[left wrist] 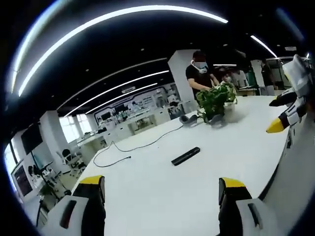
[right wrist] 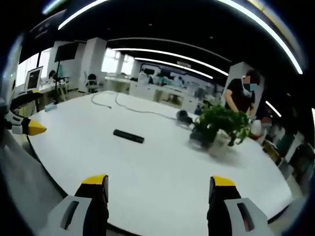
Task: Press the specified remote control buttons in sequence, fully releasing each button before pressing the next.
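— Left gripper point(left wrist: 161, 189) fingers?
— Spread wide, holding nothing, above the white surface point(left wrist: 162, 196). Remote control point(left wrist: 185, 156) flat, well ahead, between them.
— Right gripper point(right wrist: 156, 189)?
— Equally wide, empty; remote ahead, off to the left. Potted plant point(right wrist: 220, 123) beyond, person point(right wrist: 241, 96) behind it.
— Differences?
— Black cable point(left wrist: 129, 148) plainer from the left gripper view.

left gripper point(left wrist: 161, 189) and right gripper point(right wrist: 156, 188), jaws apart
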